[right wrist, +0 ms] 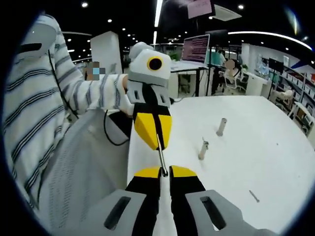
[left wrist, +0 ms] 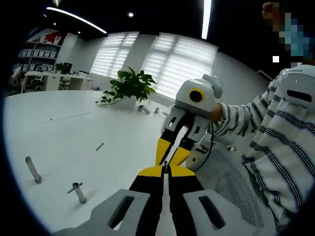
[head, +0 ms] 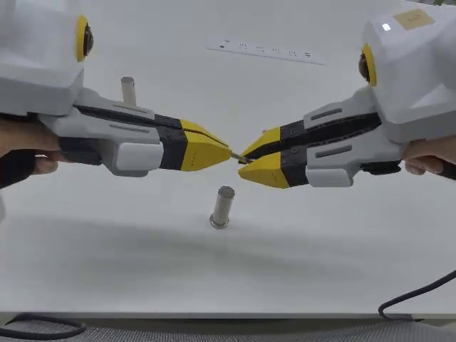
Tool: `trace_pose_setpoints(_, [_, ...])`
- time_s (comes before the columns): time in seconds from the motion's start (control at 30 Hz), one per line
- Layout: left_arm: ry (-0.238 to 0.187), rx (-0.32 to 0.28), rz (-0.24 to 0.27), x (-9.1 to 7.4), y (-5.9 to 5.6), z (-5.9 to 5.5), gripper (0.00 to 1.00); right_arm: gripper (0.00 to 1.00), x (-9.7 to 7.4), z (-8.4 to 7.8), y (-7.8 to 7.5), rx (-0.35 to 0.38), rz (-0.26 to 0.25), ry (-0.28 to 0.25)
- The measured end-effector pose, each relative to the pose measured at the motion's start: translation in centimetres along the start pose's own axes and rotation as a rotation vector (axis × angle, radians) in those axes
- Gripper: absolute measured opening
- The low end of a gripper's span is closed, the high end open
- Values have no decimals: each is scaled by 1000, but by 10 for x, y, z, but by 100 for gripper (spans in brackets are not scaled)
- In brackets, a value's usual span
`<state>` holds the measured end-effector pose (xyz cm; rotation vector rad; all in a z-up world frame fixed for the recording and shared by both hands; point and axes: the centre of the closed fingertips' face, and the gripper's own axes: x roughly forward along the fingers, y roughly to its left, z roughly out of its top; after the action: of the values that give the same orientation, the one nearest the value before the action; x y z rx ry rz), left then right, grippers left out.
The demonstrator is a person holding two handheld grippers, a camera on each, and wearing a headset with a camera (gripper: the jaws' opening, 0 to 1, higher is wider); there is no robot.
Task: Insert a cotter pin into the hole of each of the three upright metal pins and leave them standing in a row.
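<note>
My left gripper (head: 229, 152) and right gripper (head: 243, 165) meet tip to tip above the white table. A thin cotter pin (head: 239, 157) bridges the two tips, and both grippers look shut on it. In the right gripper view the cotter pin (right wrist: 160, 153) runs from the left gripper's yellow fingers (right wrist: 153, 129) down to my right gripper (right wrist: 165, 172). One upright metal pin (head: 222, 206) stands just below the tips, another (head: 128, 90) behind the left gripper. A pin with a cotter pin through it (left wrist: 78, 191) stands near a bare upright pin (left wrist: 33, 169).
A white power strip (head: 265, 51) lies at the back of the table. A loose cotter pin (left wrist: 99, 146) rests on the tabletop. A black cable (head: 417, 296) curls at the front right edge. A potted plant (left wrist: 129, 86) stands at the far side.
</note>
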<state>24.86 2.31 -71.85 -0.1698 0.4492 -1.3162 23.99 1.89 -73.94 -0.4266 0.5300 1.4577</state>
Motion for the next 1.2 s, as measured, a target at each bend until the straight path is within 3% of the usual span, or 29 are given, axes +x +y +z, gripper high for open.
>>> trace_pose_setpoints(0.13, [5,4,-6,0,-2,-2,1,6,0,-2,4,18,20,-4])
trace_pose_setpoints(0.5, [58,28,-20,2,-9,-12,2,4,2,-6,15,-31,49,32])
trace_pose_setpoints(0.67, [86,109,-5,2,-6,-19,3,4,2,-13,14,-27,43,60])
trace_pose_setpoints(0.73, [93,149,-18,1,-7,-21,9,4,1,-17,13,-29,36,74])
trace_pose_setpoints(0.8, [80,169,5,1,-2,-21,17,4,0,-25,11,-34,22,107])
trace_pose_setpoints(0.83, [83,193,21,1,4,-22,20,4,-1,-31,9,-41,12,140])
trace_pose_setpoints(0.93, [104,202,39,3,9,-29,27,4,-1,-41,6,-37,0,171])
trace_pose_setpoints(1.03, [115,292,34,8,10,-36,27,4,1,-53,0,-11,-10,191])
trace_pose_setpoints(1.1, [107,269,38,12,11,-40,28,4,2,-62,-3,-9,-22,214])
trace_pose_setpoints(1.2, [138,259,49,20,13,-50,29,4,2,-71,-7,11,-36,230])
